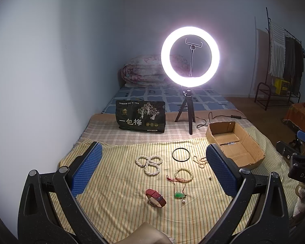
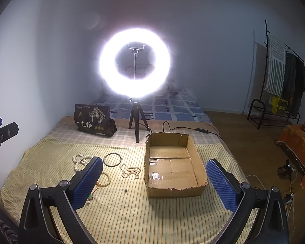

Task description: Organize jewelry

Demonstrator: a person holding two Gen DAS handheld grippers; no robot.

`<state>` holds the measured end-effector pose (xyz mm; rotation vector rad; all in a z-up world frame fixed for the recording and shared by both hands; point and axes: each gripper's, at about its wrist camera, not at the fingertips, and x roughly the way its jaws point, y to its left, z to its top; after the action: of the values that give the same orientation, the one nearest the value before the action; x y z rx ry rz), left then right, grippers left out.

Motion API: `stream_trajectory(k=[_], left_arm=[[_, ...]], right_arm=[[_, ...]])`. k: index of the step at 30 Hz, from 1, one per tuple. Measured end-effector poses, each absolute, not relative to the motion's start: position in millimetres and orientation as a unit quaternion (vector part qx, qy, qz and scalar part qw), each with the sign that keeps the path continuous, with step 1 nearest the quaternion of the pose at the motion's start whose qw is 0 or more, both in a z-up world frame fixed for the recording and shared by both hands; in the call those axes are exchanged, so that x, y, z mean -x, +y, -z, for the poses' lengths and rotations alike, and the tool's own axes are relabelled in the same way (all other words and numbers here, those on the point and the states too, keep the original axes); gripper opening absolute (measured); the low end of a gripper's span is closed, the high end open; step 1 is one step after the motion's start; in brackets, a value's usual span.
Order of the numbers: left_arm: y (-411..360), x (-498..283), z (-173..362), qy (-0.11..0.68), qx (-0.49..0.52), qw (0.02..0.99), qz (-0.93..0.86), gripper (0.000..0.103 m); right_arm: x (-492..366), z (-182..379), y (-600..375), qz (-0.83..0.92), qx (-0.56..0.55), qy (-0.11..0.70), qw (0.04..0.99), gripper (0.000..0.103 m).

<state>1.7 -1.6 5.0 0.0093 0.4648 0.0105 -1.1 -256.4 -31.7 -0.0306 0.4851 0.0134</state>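
Observation:
Jewelry lies on a yellow striped cloth: a white pearl strand, a black ring, a bead necklace, a cream bead bracelet, a green pendant on red cord and a red-strap watch. An empty cardboard box stands to the right. My left gripper is open and empty above the jewelry. My right gripper is open and empty above the box. The right wrist view also shows the ring and necklace.
A lit ring light on a tripod stands behind the cloth, its cable running right. A dark snack bag stands at the back left. A wall is on the left; a clothes rack stands far right.

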Motion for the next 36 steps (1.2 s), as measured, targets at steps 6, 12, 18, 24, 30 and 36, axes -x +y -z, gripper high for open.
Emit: stream_trajectory(k=[6, 12, 18, 24, 30, 36], left_arm=[[-1.4, -1.5, -4.9, 0.23, -0.005, 0.973, -0.004, 0.103], [-1.6, -2.7, -6.8, 0.228, -0.006, 0.974, -0.006, 0.103], [-1.0, -4.5, -8.5, 0.228, -0.005, 0.974, -0.006, 0.103], [-2.2, -2.8, -8.9, 0.227, -0.006, 0.974, -0.006, 0.103], [-2.5, -1.8, -8.3, 0.226, -0.006, 0.974, -0.006, 0.103], [-2.8, -1.0, -7.8, 0.226, -0.006, 0.974, -0.006, 0.103]], right_arm=[[0.9, 31.7, -256.2, -0.003, 0.018, 0.24, 0.971, 0.103], [1.9, 31.4, -256.6, 0.0, 0.017, 0.239, 0.971, 0.103], [3.1, 32.7, -258.0, -0.001, 0.017, 0.239, 0.971, 0.103], [3.8, 33.7, -259.3, 0.0, 0.018, 0.239, 0.971, 0.103], [3.1, 34.9, -259.5, -0.001, 0.018, 0.241, 0.97, 0.103], [2.5, 35.0, -257.0, 0.0, 0.019, 0.243, 0.97, 0.103]])
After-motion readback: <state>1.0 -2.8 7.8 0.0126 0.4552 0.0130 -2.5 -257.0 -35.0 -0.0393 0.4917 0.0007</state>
